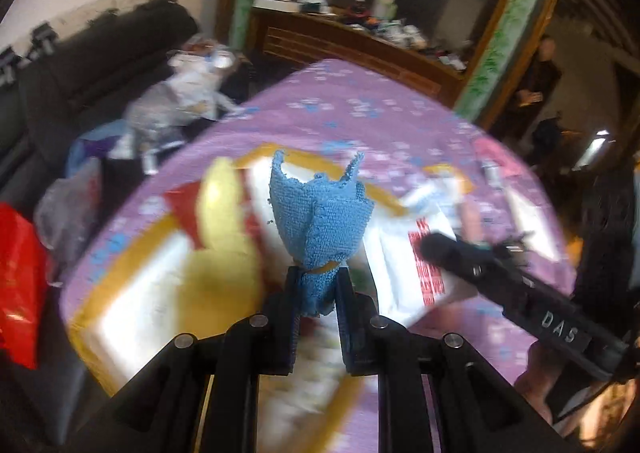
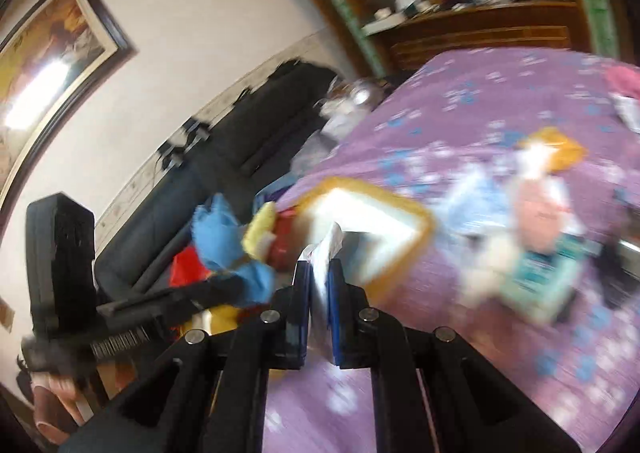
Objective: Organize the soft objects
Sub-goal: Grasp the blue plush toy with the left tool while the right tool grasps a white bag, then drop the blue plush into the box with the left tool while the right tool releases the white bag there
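Note:
My left gripper (image 1: 318, 281) is shut on a blue microfibre cloth (image 1: 320, 213) that stands up bunched between its fingers, above a white tray with a yellow rim (image 1: 280, 155). A yellow plush (image 1: 224, 237) with red parts lies in the tray. My right gripper (image 2: 319, 273) is shut on a white plastic packet (image 2: 326, 249); the packet also shows in the left wrist view (image 1: 404, 253). From the right wrist view the blue cloth (image 2: 224, 237) and yellow plush (image 2: 260, 233) sit at the left by the tray (image 2: 404, 209).
The purple flowered tablecloth (image 1: 360, 109) covers the table. A blurred pile of soft items and a teal box (image 2: 536, 265) lies at the right. A dark sofa (image 1: 80, 65) with plastic bags and a red bag (image 1: 16, 265) stands left. A wooden cabinet (image 1: 352, 41) stands behind.

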Tool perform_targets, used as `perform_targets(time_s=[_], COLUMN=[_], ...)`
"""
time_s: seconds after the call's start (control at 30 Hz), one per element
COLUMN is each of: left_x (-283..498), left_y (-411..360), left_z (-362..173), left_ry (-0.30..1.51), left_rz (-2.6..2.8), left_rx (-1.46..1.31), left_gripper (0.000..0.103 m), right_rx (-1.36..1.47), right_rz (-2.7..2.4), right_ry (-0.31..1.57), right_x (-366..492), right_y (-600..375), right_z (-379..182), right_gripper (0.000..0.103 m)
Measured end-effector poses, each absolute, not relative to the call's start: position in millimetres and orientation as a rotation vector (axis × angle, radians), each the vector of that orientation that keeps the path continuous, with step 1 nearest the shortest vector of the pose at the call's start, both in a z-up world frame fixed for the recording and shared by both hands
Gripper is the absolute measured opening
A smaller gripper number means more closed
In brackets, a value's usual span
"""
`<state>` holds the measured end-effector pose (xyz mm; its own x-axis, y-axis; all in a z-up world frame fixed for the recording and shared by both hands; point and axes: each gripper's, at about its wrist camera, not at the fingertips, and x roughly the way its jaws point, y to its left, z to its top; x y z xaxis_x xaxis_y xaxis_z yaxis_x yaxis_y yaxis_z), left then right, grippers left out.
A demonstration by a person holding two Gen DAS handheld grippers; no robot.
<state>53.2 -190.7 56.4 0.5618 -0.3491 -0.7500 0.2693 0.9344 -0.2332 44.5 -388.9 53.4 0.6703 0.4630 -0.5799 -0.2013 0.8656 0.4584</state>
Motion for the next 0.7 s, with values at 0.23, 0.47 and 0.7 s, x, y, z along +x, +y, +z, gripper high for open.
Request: perform_targets(time_s=[0.23,0.47,0.7], left_x=[68.7,64.6,28.2], left_y=[-178.5,-177.9,-186.2], left_z=[31.2,47.5,60.3], left_ry=[0.932,0.854,0.823], left_rz=[-0.362,-0.345,-0.342], left_rx=[-0.168,-0.209,-0.165], left_gripper=[0.02,0.072,0.078], right_rx=[0.382,0.353,0.415], right_rz=[0.4,0.347,0.353], right_ry=[0.808,0.734,0.758], right_x=[71.6,55.3,6.5], right_y=[-367.6,-375.6,-420.1], right_z=[7.3,22.8,30.2], right_gripper=[0.017,0.058,0.067])
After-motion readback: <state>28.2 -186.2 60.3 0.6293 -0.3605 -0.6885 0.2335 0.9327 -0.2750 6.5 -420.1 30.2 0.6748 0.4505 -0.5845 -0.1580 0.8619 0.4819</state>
